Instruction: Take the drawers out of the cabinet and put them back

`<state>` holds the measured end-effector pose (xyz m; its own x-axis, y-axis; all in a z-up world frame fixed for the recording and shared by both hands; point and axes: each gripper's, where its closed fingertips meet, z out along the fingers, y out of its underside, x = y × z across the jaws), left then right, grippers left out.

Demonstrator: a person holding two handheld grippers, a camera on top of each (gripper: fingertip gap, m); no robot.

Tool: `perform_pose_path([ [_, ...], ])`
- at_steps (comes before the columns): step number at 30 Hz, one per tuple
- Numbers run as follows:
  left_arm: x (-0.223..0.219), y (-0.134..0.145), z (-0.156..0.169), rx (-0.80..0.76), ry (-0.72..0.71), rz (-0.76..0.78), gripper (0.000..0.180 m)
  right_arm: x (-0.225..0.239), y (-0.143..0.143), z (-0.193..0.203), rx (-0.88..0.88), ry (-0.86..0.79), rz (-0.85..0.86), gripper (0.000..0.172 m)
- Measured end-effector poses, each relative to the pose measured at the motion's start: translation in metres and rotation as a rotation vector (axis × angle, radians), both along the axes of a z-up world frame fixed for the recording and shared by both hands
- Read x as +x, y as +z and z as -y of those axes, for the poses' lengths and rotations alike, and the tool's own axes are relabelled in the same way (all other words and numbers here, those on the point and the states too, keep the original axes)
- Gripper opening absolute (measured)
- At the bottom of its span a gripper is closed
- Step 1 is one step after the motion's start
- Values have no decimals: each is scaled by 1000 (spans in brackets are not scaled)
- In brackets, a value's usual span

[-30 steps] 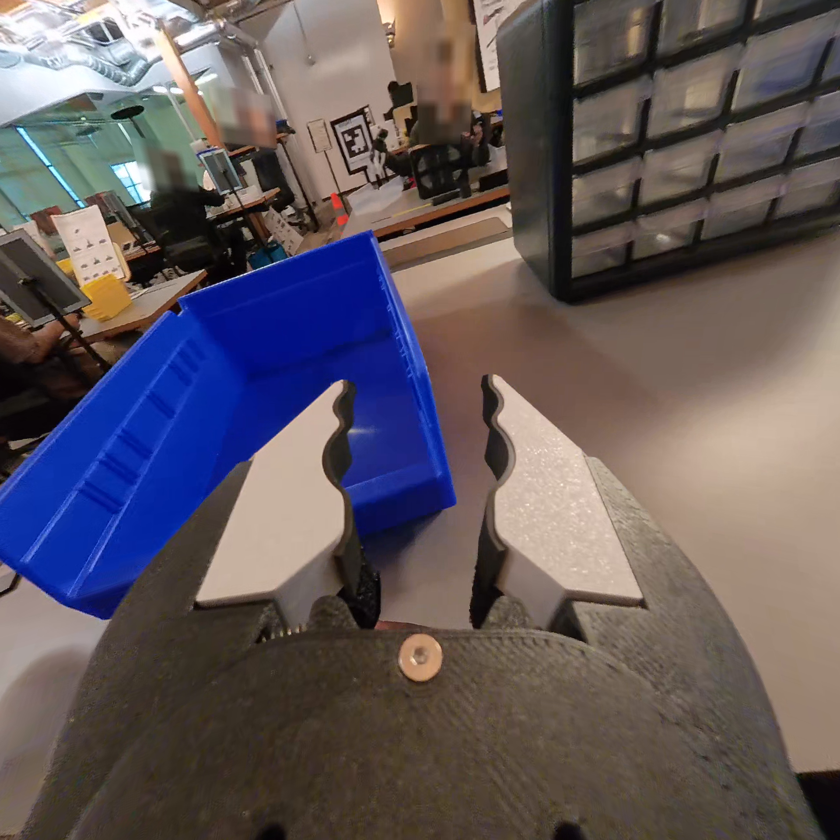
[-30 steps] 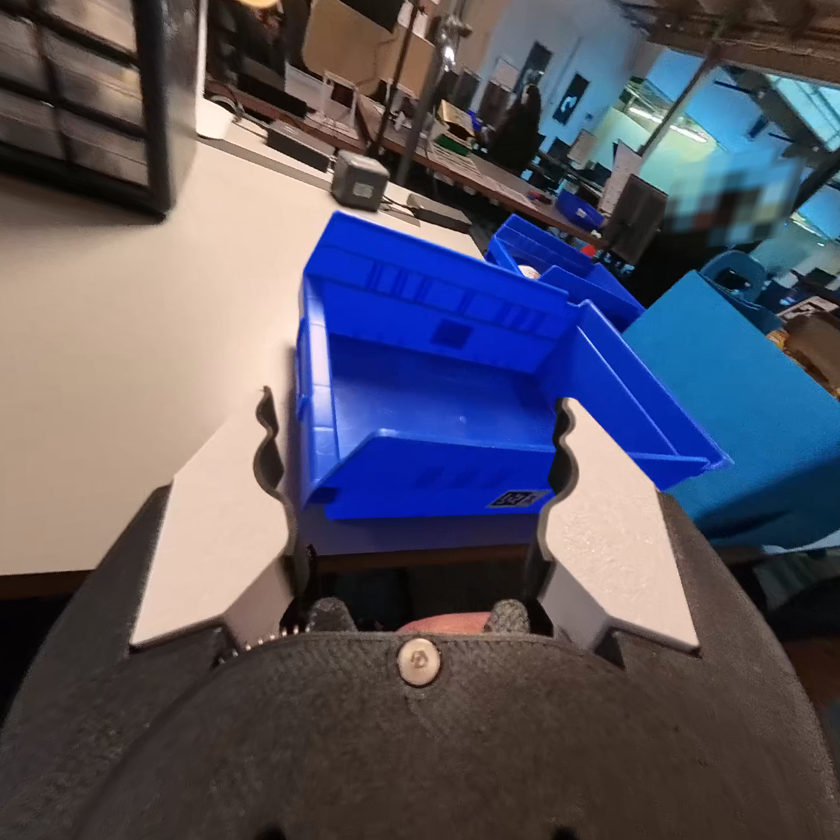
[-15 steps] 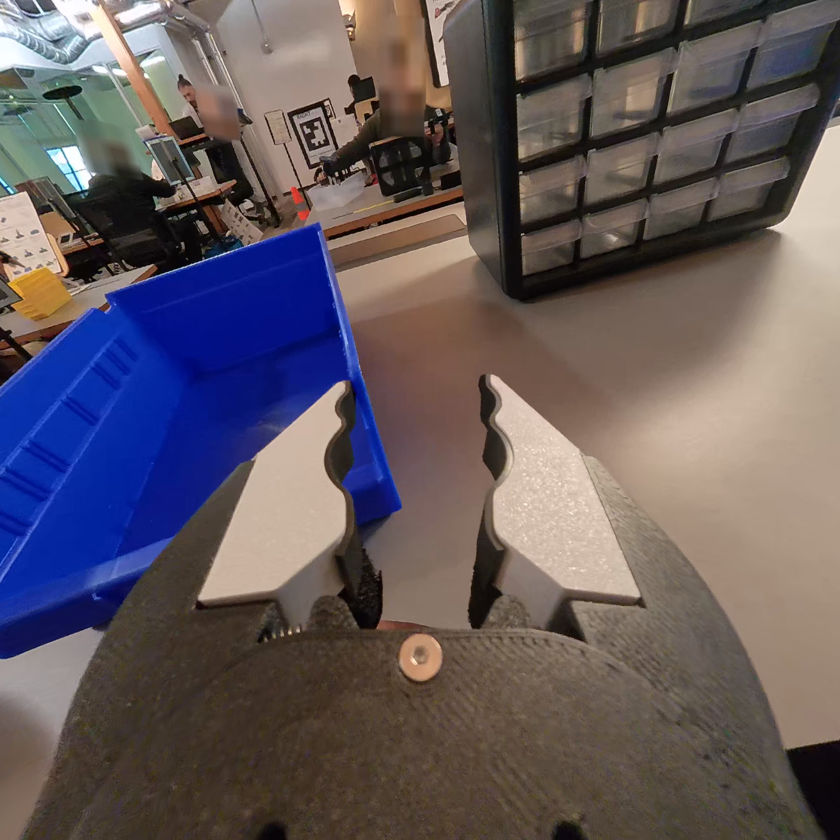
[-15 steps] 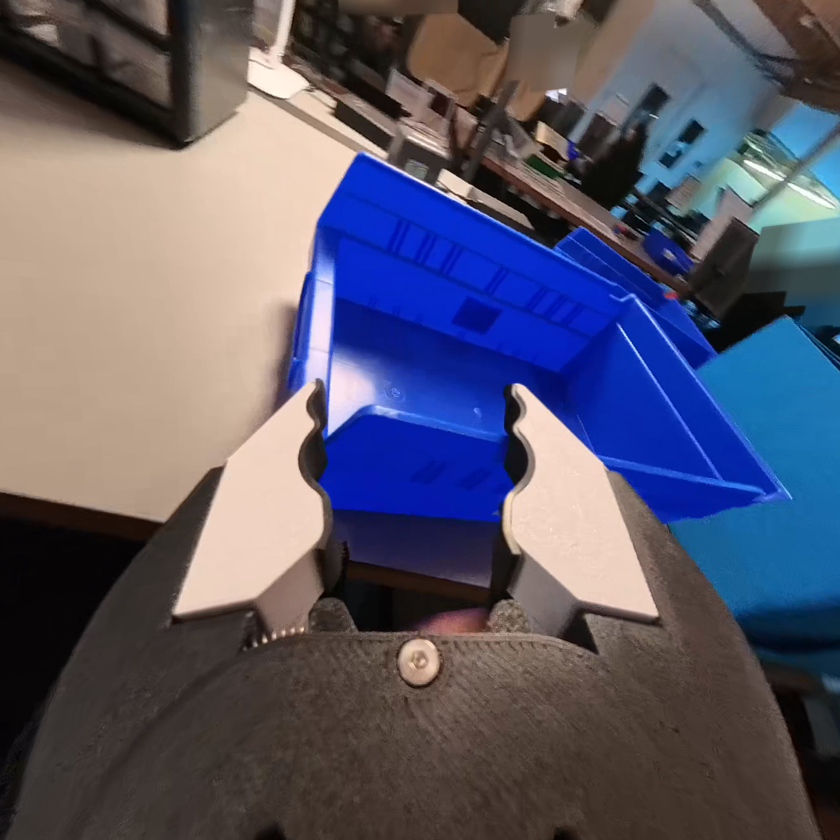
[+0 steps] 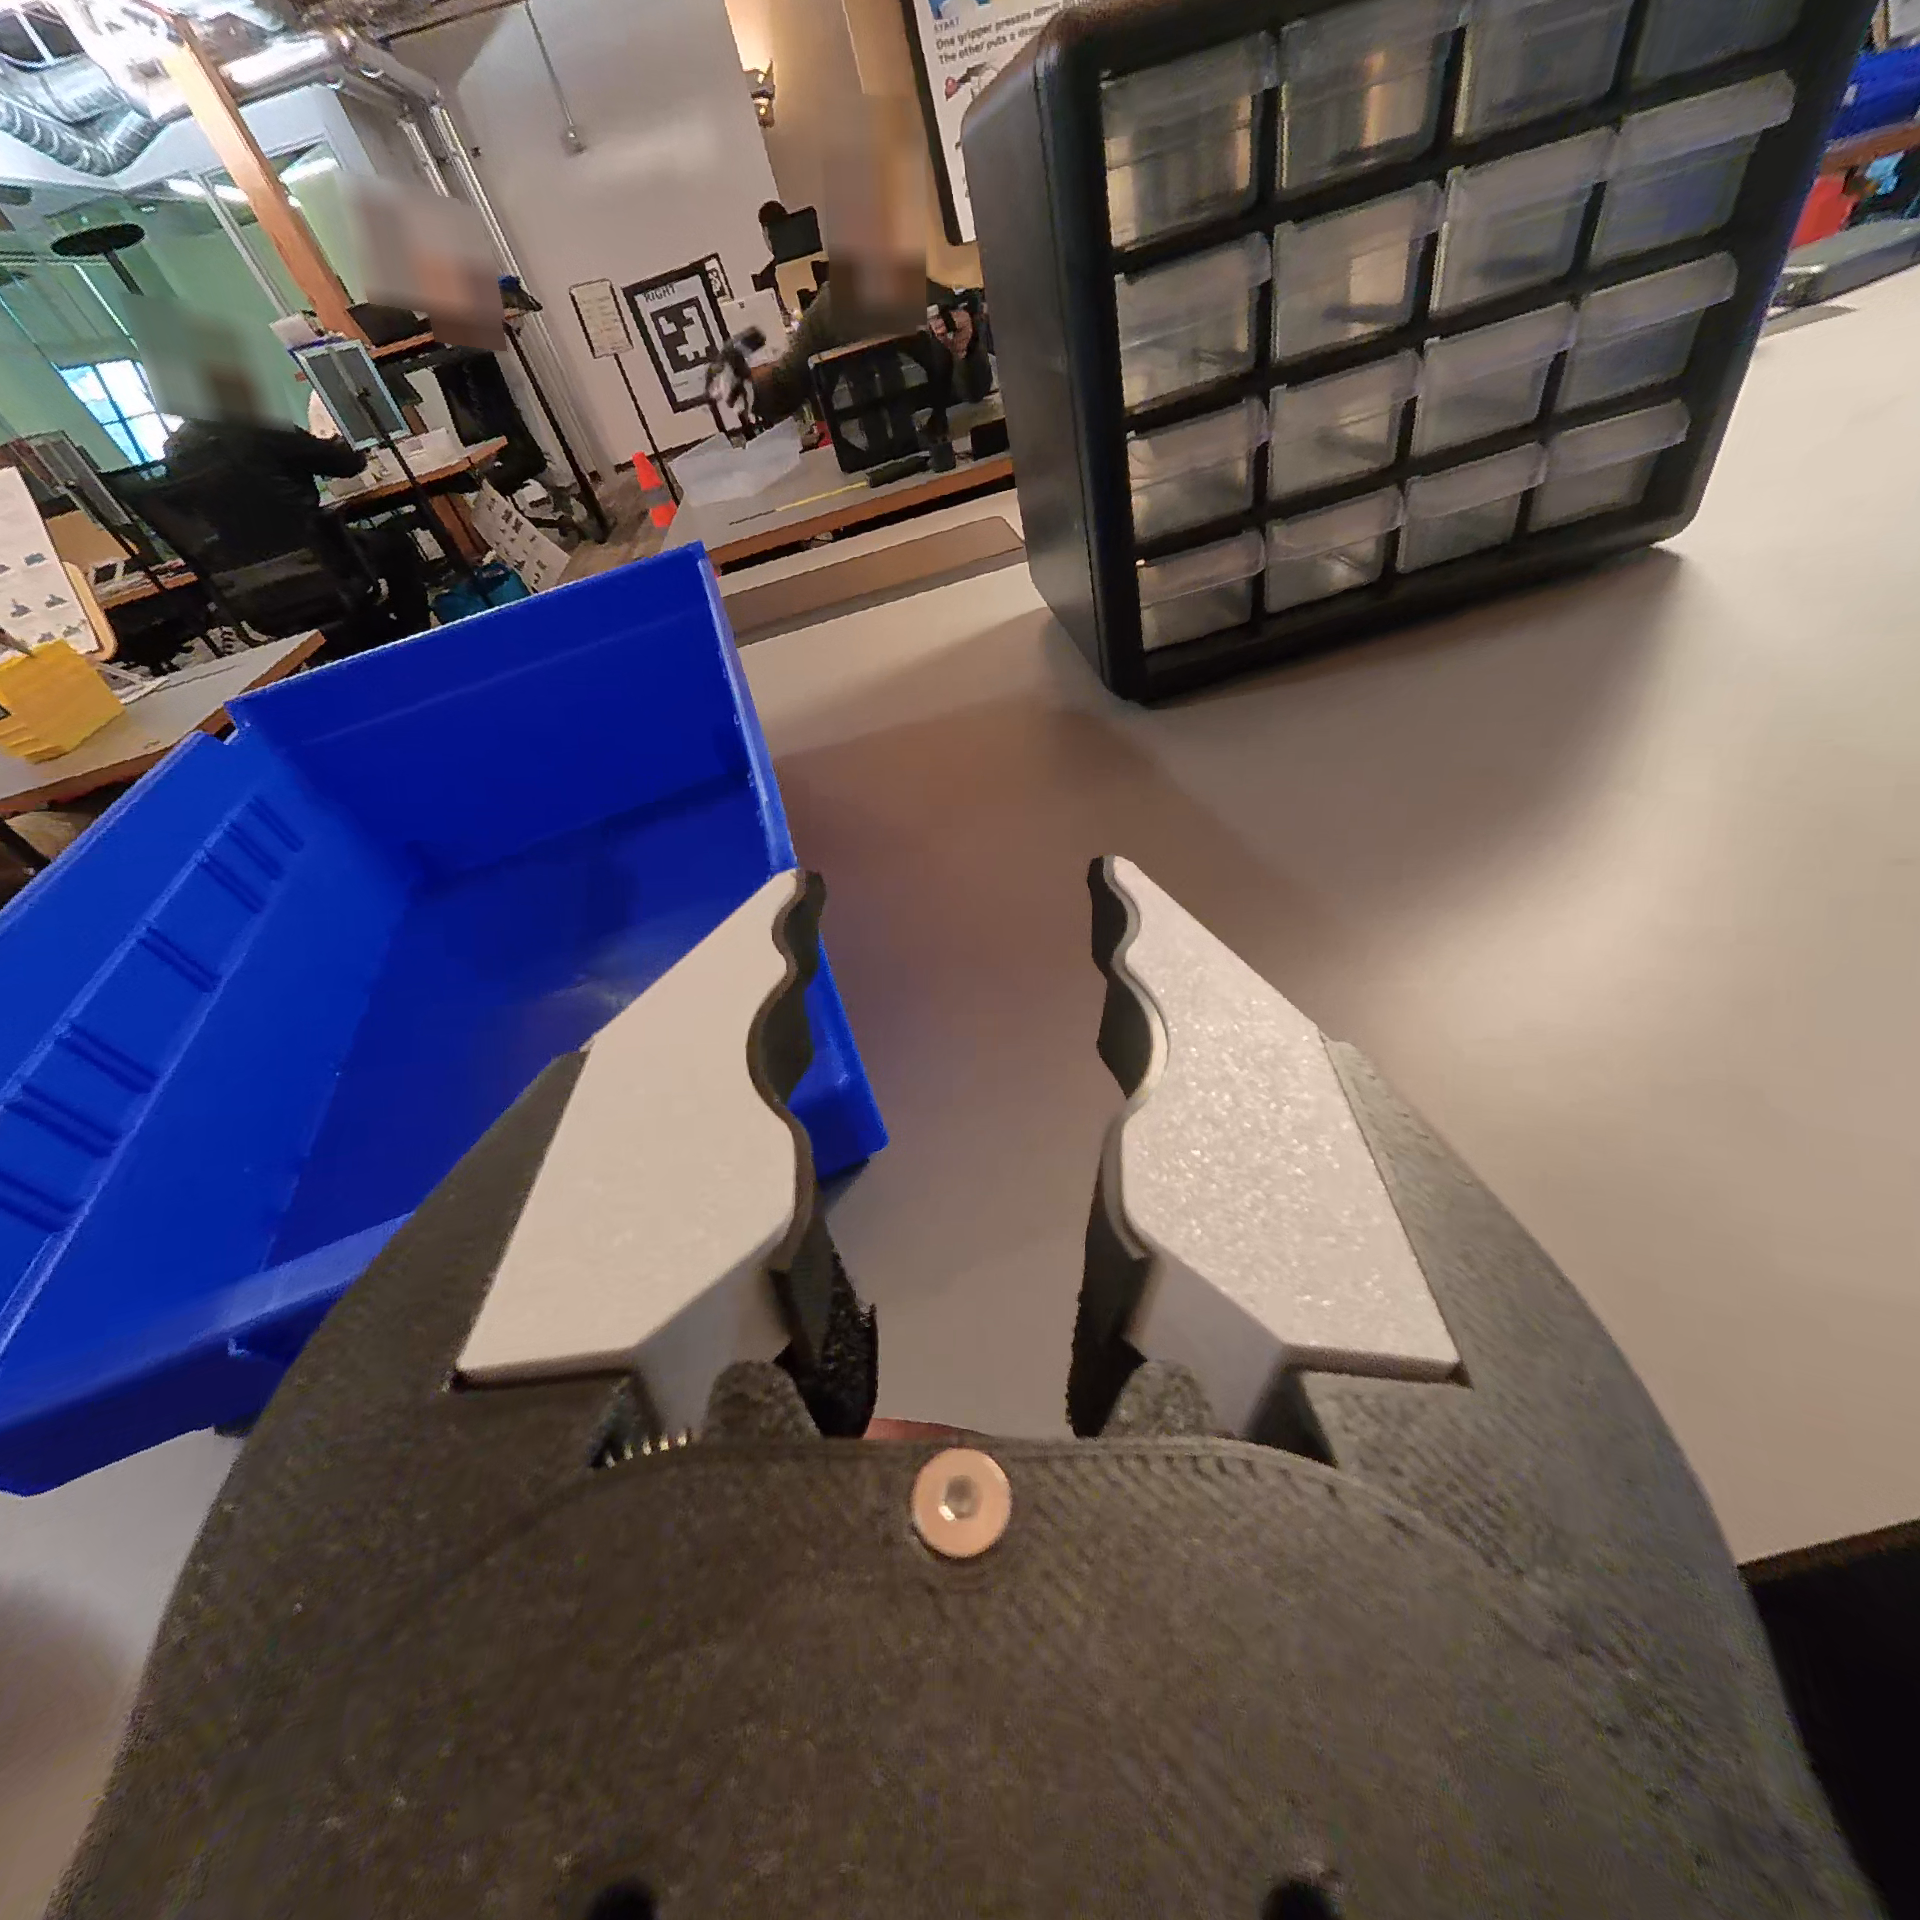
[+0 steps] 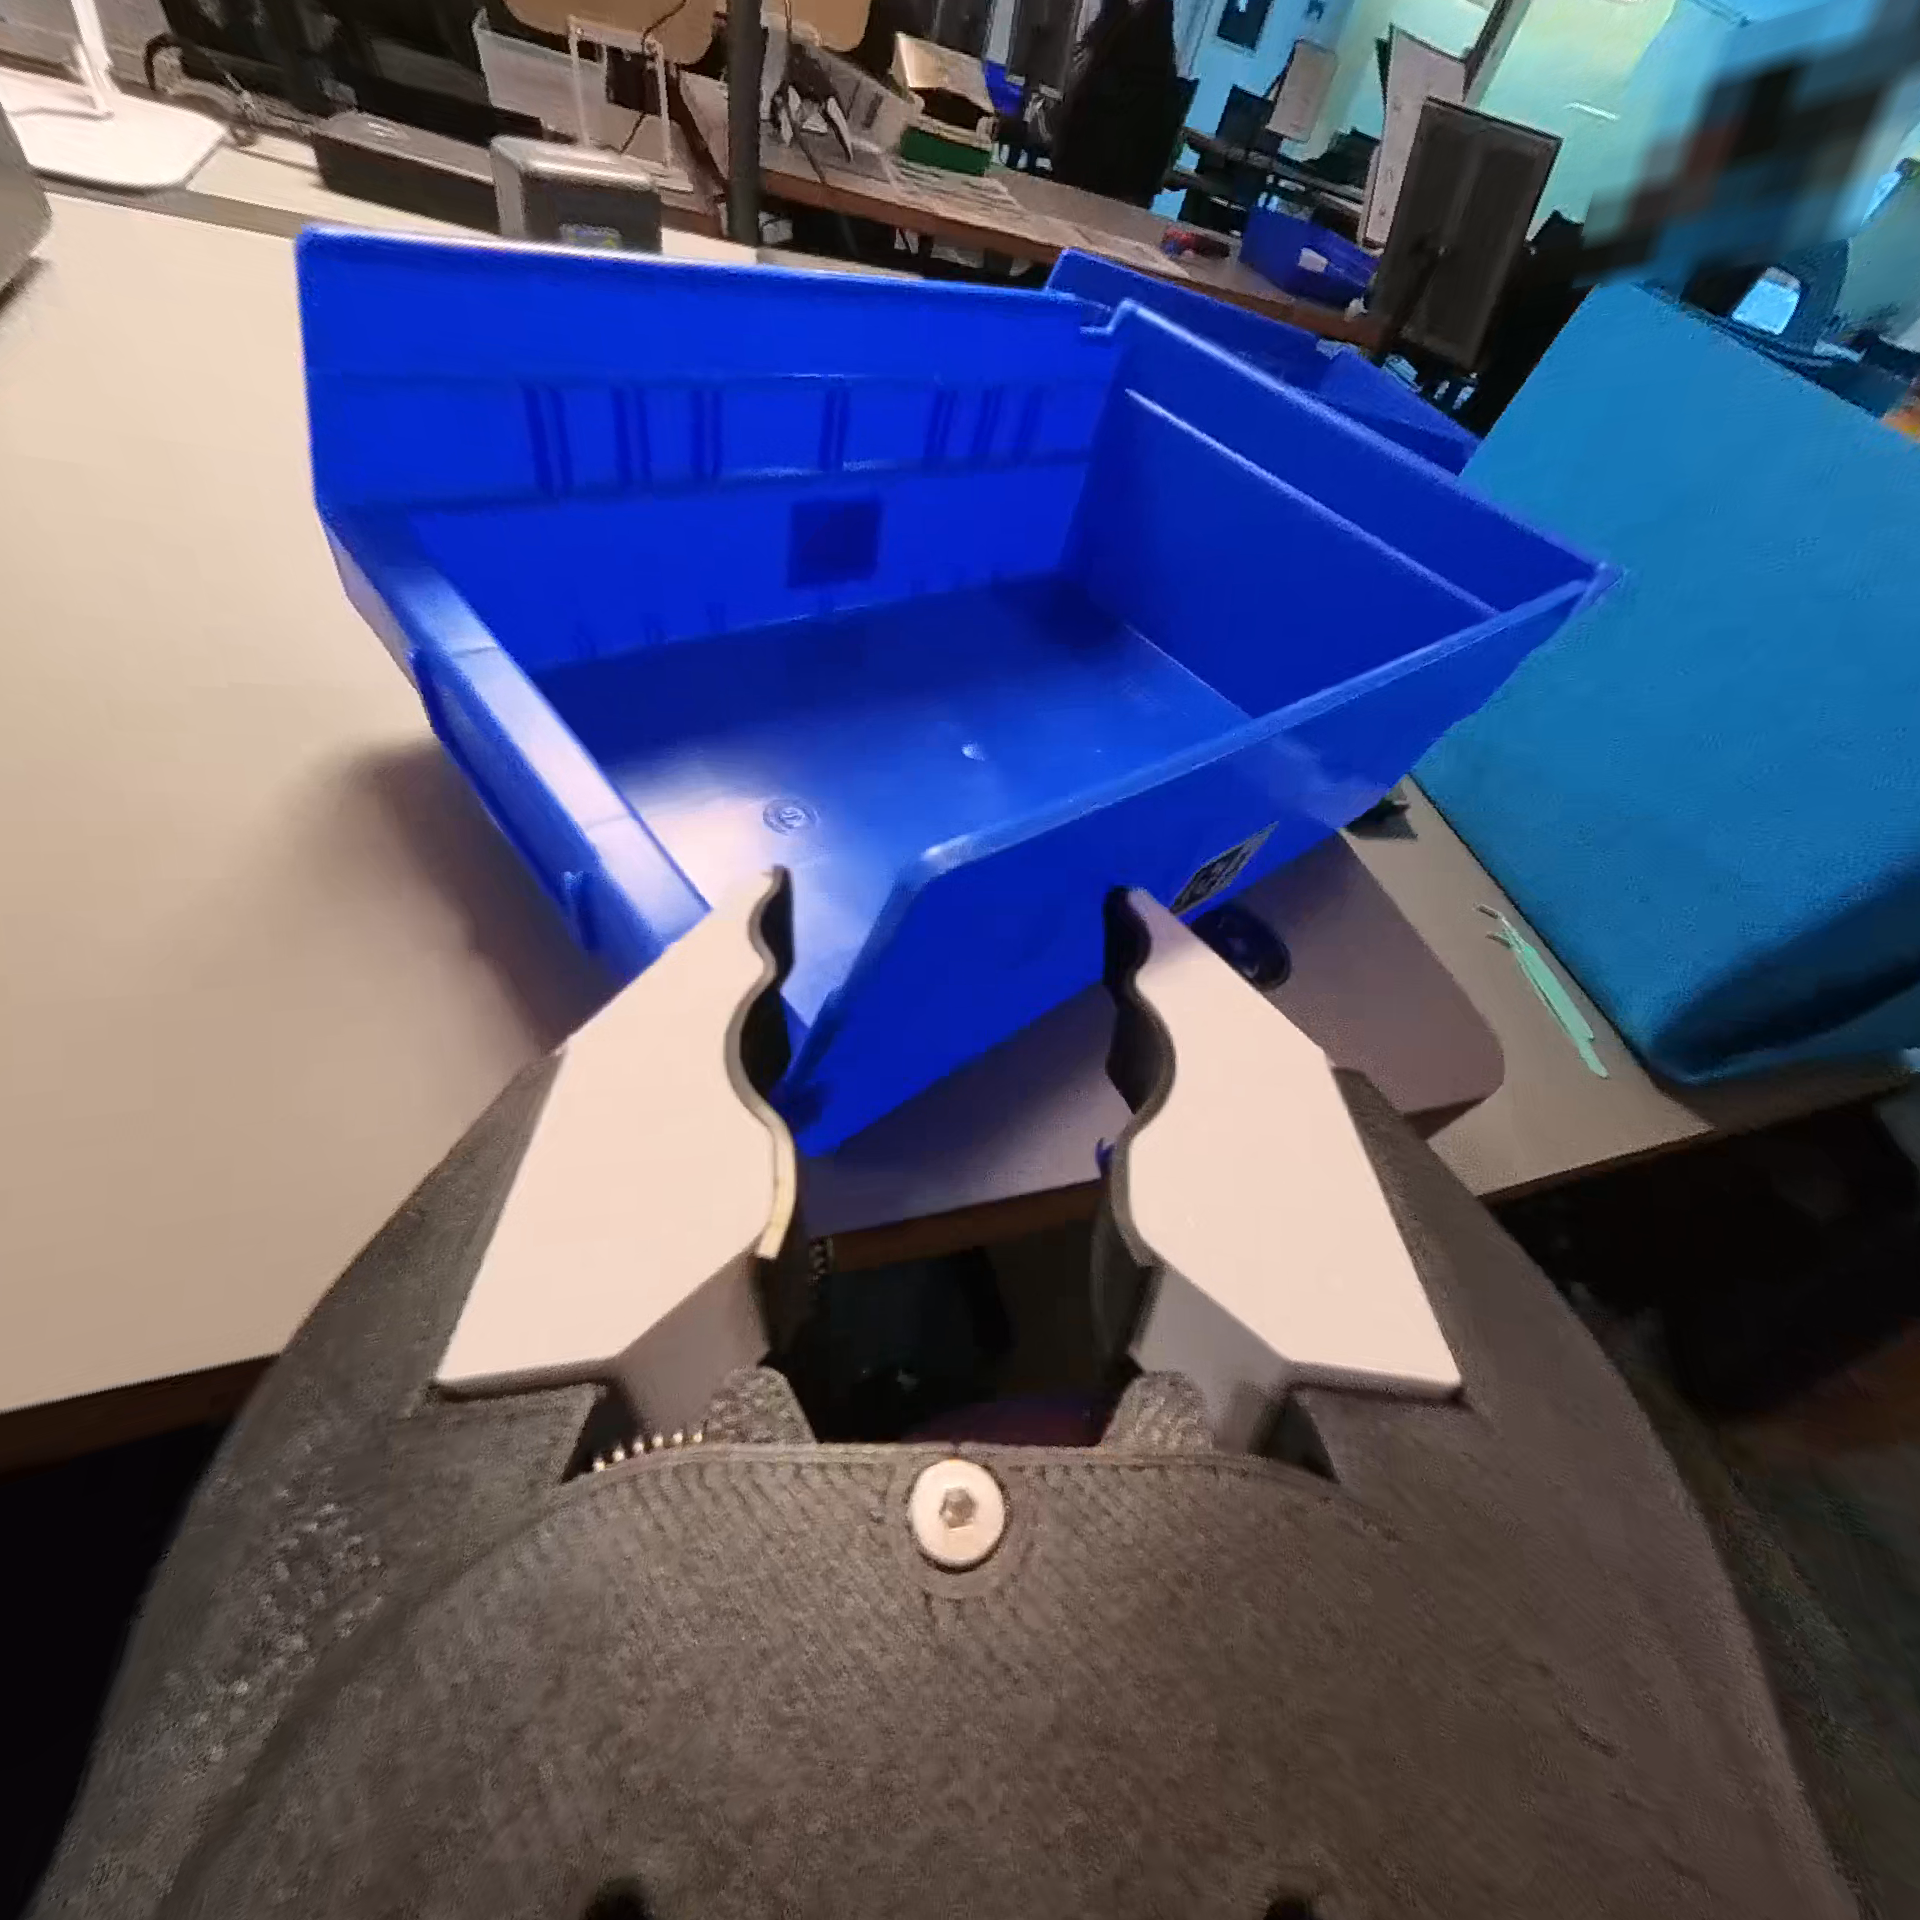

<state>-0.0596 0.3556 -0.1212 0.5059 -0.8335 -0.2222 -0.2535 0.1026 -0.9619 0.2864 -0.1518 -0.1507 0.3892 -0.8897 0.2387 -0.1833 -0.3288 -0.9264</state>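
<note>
The black plastic cabinet (image 5: 1049, 343) with rows of small clear drawers (image 5: 1351, 281) is seen upright at the far side of the pale grey worktop (image 5: 1455, 935), all visible drawers seated in their slots. An open blue plastic bin (image 5: 343, 935) lies just left of the left gripper (image 5: 951, 883), whose jaws are parted over bare worktop. The right gripper (image 6: 951, 904) is shown with jaws apart before another blue plastic bin (image 6: 935, 717), nothing gripped.
</note>
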Motion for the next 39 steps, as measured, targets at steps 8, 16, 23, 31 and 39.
perform_pose_path([
  [8,5,1,-1,2,-21,-22,50,52,-2,3,-156,177,-68,31],
  [16,-9,9,1,-3,-8,-12,55,94,17,19,-132,141,-124,37],
  [23,-9,23,-4,-62,41,50,66,-16,53,-107,99,491,-37,71],
  [31,-15,19,2,-47,53,6,66,49,7,-159,-36,233,-50,7],
  [39,-19,6,-24,-99,129,-32,63,77,6,-129,-38,229,-62,7],
])
